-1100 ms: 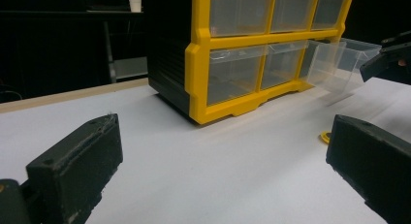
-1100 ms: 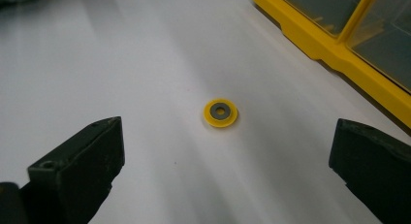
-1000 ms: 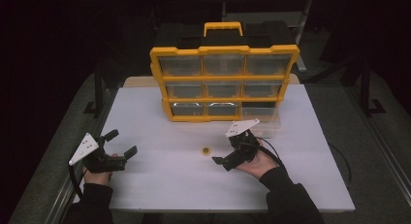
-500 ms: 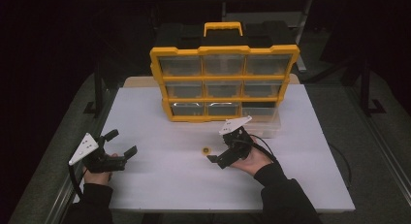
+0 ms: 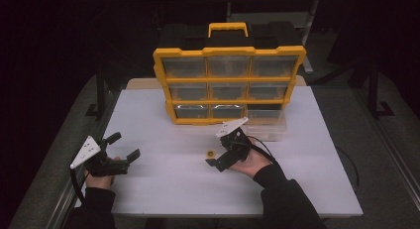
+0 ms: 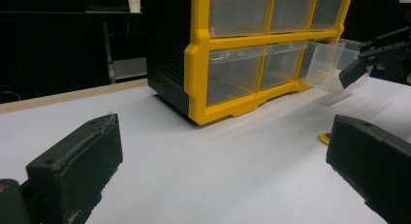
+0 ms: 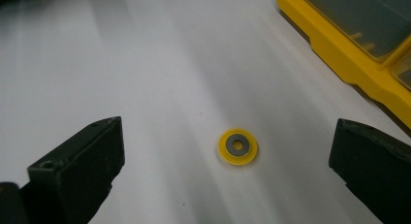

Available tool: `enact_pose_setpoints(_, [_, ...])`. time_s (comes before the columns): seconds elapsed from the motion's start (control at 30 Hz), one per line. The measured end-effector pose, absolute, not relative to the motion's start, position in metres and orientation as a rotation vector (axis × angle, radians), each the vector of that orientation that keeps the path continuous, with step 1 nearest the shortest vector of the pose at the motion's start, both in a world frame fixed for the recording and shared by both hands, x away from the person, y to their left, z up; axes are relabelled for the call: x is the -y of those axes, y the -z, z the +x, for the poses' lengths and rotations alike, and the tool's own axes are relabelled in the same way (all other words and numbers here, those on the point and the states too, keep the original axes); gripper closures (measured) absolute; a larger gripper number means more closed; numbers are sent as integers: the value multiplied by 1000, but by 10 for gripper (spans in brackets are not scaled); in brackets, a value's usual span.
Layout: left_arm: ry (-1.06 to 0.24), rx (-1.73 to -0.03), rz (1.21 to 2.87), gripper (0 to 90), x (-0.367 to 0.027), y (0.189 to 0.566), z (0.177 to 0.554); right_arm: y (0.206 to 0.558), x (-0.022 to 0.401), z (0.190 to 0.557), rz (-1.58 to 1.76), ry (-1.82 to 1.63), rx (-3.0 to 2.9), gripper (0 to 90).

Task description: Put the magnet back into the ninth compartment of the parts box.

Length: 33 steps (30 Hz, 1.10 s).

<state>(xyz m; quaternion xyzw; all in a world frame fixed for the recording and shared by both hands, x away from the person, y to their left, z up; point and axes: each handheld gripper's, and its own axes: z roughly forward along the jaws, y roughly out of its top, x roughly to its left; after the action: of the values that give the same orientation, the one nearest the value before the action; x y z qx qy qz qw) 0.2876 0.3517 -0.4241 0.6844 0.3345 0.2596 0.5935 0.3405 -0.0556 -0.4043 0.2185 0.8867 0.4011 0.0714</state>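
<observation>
From above, your right tool hangs just beside the small yellow ring on the white bench, in front of the yellow drawer organizer; your left tool sits well apart. Your left tool view shows wide jaws and a clear drawer pulled out. In your right tool view the jaws gape around the ring, not touching.
</observation>
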Motion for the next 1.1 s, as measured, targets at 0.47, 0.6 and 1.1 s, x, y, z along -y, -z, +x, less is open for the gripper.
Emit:
enact_pose_setpoints(0.47, [-603, -776, 1594, 0, -351, 424, 288, 413, 48, 348, 665, -1189, -2685, 0])
enact_pose_setpoints(0.6, [-602, -775, 1594, 0, -351, 424, 288, 416, 47, 350, 673, -1181, -2689, 0])
enact_pose_setpoints(1.1, [-601, -774, 1594, 0, -351, 424, 288, 426, 43, 358, 700, -1154, -2701, 0])
